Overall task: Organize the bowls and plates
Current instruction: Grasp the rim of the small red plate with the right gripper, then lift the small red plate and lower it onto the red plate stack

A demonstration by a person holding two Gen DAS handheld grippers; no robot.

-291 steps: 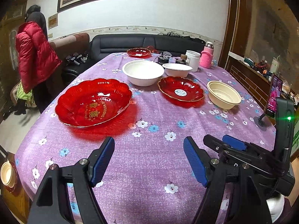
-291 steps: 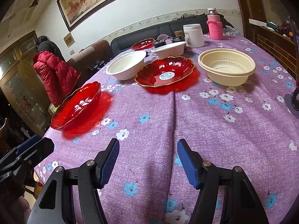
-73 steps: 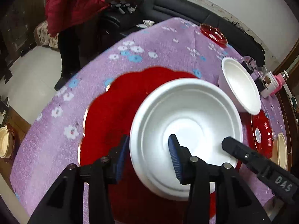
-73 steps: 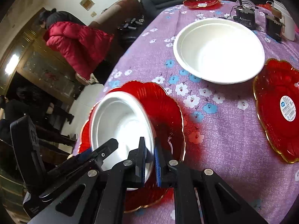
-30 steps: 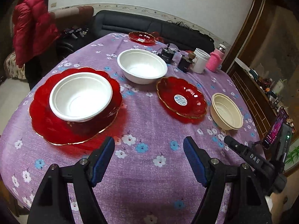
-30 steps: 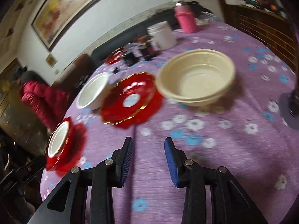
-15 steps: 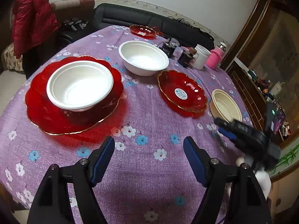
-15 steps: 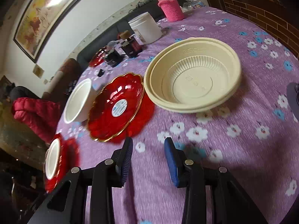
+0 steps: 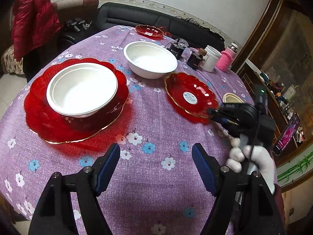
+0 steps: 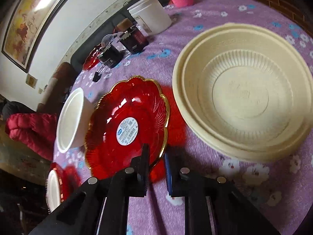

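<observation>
Small red plate [image 9: 190, 96] sits mid-tabletop [image 9: 148, 176], R of the big red plate [image 9: 76, 101] w/ a white bowl [image 9: 82, 89] already nested in it. Left claw [image 9: 156, 166] hangs wide open & empty over bare cloth; right claw [image 9: 213, 112] is at the small plate's near rim.

Right wrist view: right claw [image 10: 156, 173] part-open, jaws straddling the gold rim of the small red plate [image 10: 127, 125], not pinched yet. Cream bowl [image 10: 244, 92] just beside. Step looks like: grab plate. Next: close on rim, lift level.

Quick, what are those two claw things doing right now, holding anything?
Left gripper: open, holding nothing.
Right gripper: open, straddling the near rim of the small red plate, not yet clamped on it.
</observation>
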